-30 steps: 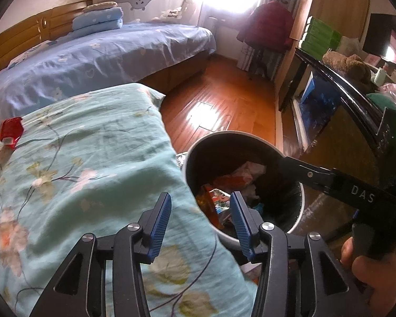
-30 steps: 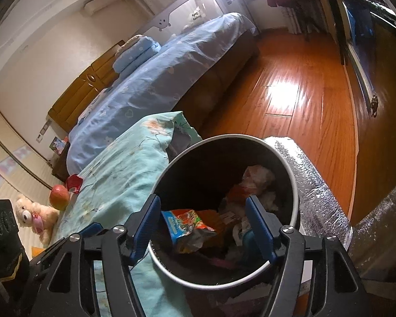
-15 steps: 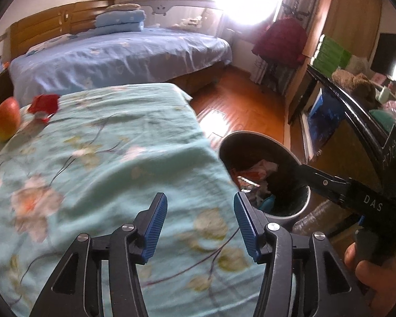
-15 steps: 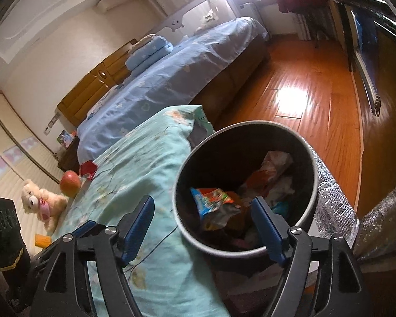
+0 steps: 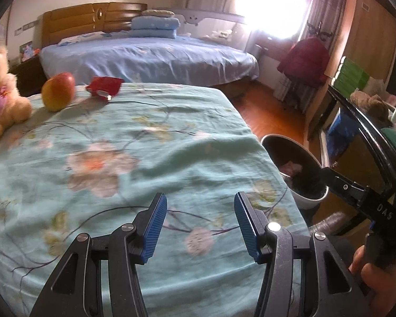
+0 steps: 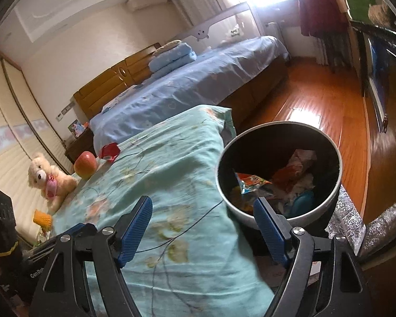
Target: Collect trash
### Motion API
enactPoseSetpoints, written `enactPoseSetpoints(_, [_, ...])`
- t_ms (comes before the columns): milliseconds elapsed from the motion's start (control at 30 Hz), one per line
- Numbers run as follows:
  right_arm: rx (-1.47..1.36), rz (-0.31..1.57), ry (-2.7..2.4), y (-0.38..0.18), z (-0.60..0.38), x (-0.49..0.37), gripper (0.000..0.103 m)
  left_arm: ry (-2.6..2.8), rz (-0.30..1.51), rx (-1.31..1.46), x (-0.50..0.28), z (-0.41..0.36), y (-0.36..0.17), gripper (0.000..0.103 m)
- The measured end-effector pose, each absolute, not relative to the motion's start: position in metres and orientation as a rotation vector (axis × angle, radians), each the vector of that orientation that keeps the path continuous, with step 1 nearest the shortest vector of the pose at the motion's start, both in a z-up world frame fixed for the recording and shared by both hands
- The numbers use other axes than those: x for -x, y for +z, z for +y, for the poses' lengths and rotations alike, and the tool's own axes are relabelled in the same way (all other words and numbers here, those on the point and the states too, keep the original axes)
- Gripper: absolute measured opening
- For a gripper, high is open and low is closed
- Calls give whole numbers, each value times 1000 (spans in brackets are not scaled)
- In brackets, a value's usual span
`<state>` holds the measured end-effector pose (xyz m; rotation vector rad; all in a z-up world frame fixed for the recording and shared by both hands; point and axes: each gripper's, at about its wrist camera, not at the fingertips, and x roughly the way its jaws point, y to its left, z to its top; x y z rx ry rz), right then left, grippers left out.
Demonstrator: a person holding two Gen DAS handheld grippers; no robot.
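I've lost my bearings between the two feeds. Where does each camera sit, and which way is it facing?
Left wrist: rides on the left gripper, looking across the floral blanket toward the apple, red wrapper and teddy bear; its open jaws, the right gripper's arm and a hand show.
Right wrist: rides on the right gripper, tilted over the blanket's edge and the trash bin; its open jaws show.
Shared: blanket, apple, wrapper, teddy bear, bin, blue bed.

Both the left gripper (image 5: 200,224) and right gripper (image 6: 206,227) have black angular frames, ribbed blue pads, silver screws; white "DAS" lettering on one, bare-skinned hand (image 5: 375,277) behind.
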<state>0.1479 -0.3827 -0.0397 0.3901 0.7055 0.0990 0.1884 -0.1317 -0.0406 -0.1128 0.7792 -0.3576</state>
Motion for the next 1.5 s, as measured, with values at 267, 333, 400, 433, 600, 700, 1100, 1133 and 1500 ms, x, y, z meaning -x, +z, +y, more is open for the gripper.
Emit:
enactPoseSetpoints(267, [-277,594,84,-7,-359,-135,82,-310,643,105,-153,-105,-15,53])
enactPoseSetpoints(333, [-245,540,72,3,-353,-128,93,-284,604,103,-143,-100,-10,61])
enactPoseSetpoints(400, [-209,474,45,10,-347,-120,103,-233,552,94,-132,-96,-7,82])
enactPoseSetpoints(433, [-193,442,32,12,-344,-116,103,-196,520,87,-125,-93,-6,93])
enactPoseSetpoints(600, [-143,425,34,1,-328,-117,103,-100,435,29,-102,-94,-12,102])
enactPoseSetpoints(700, [-122,434,44,-11,-322,-118,103,-65,403,-22,-92,-100,-18,102])
enactPoseSetpoints(1100, [-96,394,92,-17,-309,-108,103,-31,354,-21,-89,-102,-28,102])
enactPoseSetpoints(1133, [-96,392,92,-17,-309,-108,103,-30,350,-20,-90,-101,-27,102])
enactPoseSetpoints(1500, [-74,388,109,-15,-301,-106,103,-19,349,-25,-93,-97,-29,102])
